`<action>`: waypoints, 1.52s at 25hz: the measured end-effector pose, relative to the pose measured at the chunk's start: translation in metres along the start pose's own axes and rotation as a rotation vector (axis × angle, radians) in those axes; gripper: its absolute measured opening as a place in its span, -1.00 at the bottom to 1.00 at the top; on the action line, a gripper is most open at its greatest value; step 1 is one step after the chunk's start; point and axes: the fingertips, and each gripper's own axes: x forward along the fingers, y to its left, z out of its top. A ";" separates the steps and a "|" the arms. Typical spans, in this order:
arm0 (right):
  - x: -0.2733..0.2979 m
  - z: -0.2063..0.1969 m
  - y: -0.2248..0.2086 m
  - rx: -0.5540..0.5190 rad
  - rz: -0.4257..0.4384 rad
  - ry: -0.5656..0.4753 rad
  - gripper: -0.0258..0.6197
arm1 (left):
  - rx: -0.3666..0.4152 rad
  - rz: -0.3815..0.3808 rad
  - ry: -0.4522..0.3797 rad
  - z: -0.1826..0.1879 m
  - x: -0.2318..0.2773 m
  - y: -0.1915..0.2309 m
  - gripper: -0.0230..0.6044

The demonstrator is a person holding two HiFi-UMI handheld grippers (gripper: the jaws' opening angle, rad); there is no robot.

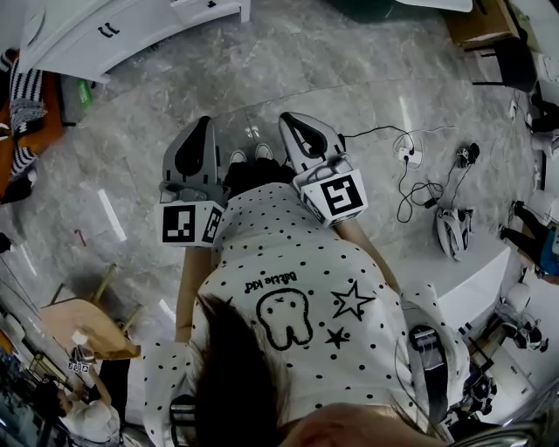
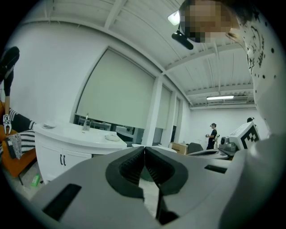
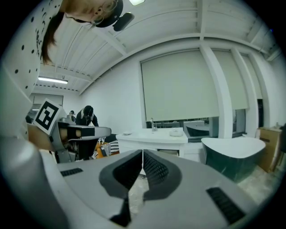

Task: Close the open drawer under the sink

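1. Grey marble floor [image 1: 349, 79] underfoot; drawn blinds [image 3: 178, 85] on the far wall.
2. Left gripper [image 2: 144, 150]: jaws pressed together at the tips, nothing between, pointing level.
3. Right gripper [image 3: 142, 154]: likewise closed tip to tip, empty, tilted slightly downward.
4. White sink cabinet [image 3: 154, 134] with faucet [image 3: 153, 124] ahead, well apart from both grippers; drawer beneath too small to make out.

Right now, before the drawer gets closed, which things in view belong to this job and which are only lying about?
Job: sink cabinet; left gripper, shut; right gripper, shut. The drawer itself I cannot make out.
Lying about: floor cables; dark bathtub; wooden chair; cardboard box.
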 end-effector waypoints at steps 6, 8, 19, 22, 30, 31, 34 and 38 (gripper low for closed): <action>-0.012 -0.004 -0.010 -0.016 0.045 -0.008 -0.87 | 0.000 -0.043 -0.047 0.009 0.005 -0.014 -0.90; -0.013 -0.005 -0.014 -0.018 0.051 -0.009 -0.87 | -0.011 -0.039 -0.059 0.012 0.007 -0.014 -0.90; 0.020 -0.005 -0.015 -0.005 0.090 0.021 -0.87 | -0.047 -0.029 -0.050 0.014 0.027 0.010 -0.90; 0.042 0.001 -0.018 -0.003 0.076 0.032 -0.87 | -0.053 -0.036 -0.045 0.018 0.038 0.029 -0.90; 0.099 0.007 -0.019 -0.029 0.033 0.068 -0.87 | -0.042 0.012 0.000 0.021 0.069 0.088 -0.91; 0.105 0.007 -0.018 -0.030 0.031 0.070 -0.87 | -0.045 0.006 0.005 0.020 0.072 0.092 -0.91; 0.119 0.013 -0.015 -0.032 0.027 0.064 -0.87 | -0.053 -0.021 0.023 0.016 0.079 0.101 -0.91; 0.136 0.014 -0.011 -0.035 0.005 0.065 -0.87 | -0.086 -0.051 0.036 0.014 0.085 0.109 -0.91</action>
